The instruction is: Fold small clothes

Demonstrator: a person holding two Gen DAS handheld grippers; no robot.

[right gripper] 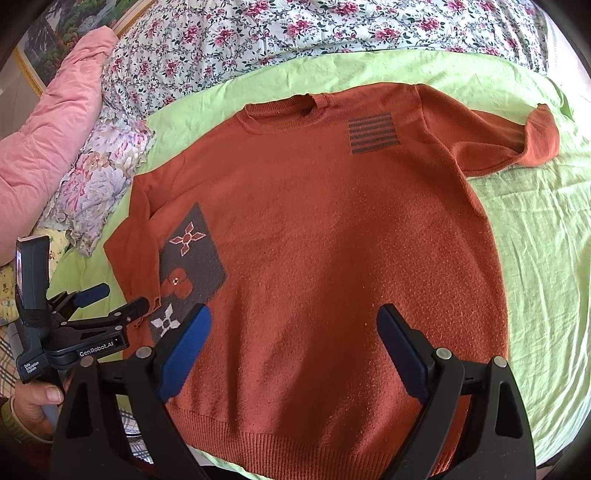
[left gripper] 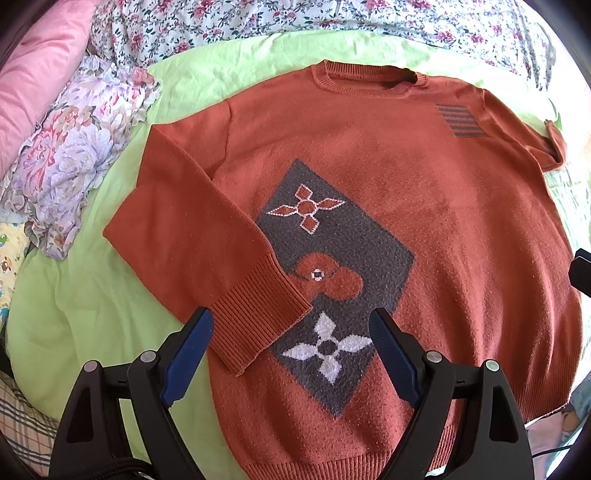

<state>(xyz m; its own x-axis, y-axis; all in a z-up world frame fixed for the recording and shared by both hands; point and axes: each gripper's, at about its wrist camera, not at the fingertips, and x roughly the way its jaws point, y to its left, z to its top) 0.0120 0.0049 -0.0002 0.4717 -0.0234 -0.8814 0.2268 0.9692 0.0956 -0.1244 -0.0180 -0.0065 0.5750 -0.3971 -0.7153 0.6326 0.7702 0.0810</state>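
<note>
An orange-red knit sweater lies face up on a green sheet, neck away from me. Its left sleeve is folded across the front, and the ribbed cuff rests on the grey diamond pattern. My left gripper hovers open just above that cuff, holding nothing. In the right wrist view the sweater fills the middle and its other sleeve lies stretched out to the upper right. My right gripper is open over the lower body. The left gripper shows open at the left.
A folded floral cloth lies left of the sweater, beside a pink quilt. A flowered quilt runs along the back. A hand holds the left gripper's handle. Bare green sheet lies right of the sweater.
</note>
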